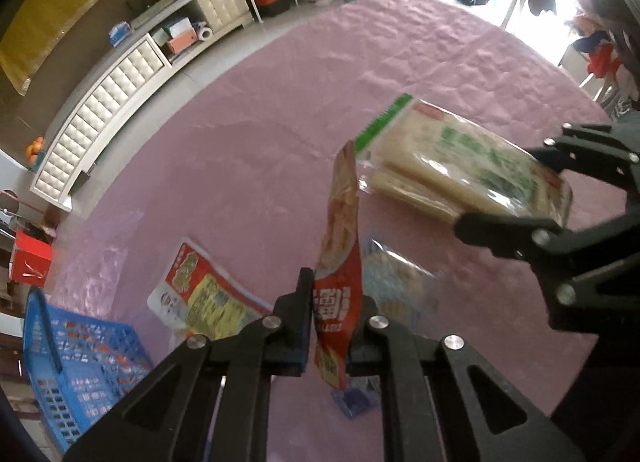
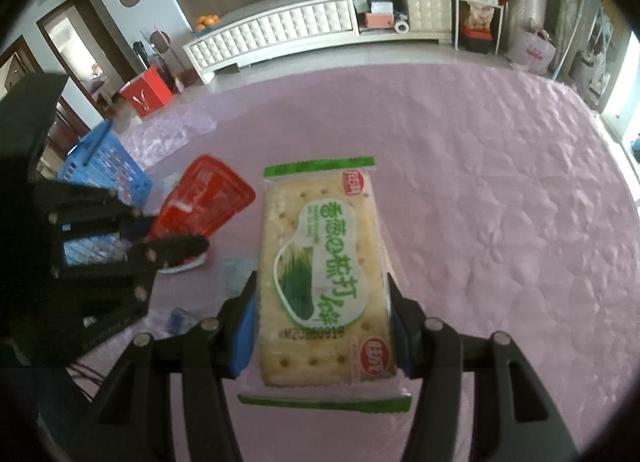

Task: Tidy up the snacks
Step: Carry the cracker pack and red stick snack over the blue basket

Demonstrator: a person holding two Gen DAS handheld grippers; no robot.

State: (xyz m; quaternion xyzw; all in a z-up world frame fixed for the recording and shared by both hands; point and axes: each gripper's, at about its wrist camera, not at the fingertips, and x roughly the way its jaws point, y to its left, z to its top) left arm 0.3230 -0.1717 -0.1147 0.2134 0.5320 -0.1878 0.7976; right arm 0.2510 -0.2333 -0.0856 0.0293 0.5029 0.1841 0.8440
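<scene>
My left gripper [image 1: 336,298] is shut on a red snack packet [image 1: 340,222], which stands edge-on between the fingers above the pink tablecloth [image 1: 260,142]. A red and yellow packet [image 1: 204,294] and a clear cracker pack [image 1: 396,282] lie flat on the cloth below it. My right gripper [image 2: 324,302] is shut on a green-printed soda cracker pack [image 2: 324,262], its blue pads pressing on both long sides. In the left wrist view that pack [image 1: 460,158] hangs off the cloth in the right gripper [image 1: 532,190]. The right wrist view shows the left gripper [image 2: 180,252] at the left with the red packet [image 2: 204,198].
A blue mesh basket [image 1: 80,362] stands at the table's near left corner, also visible as a blue basket [image 2: 104,170] behind the left gripper. A small bluish wrapper [image 1: 352,402] lies under the left gripper. A white cabinet [image 2: 300,30] and a red box [image 2: 146,94] stand beyond the table.
</scene>
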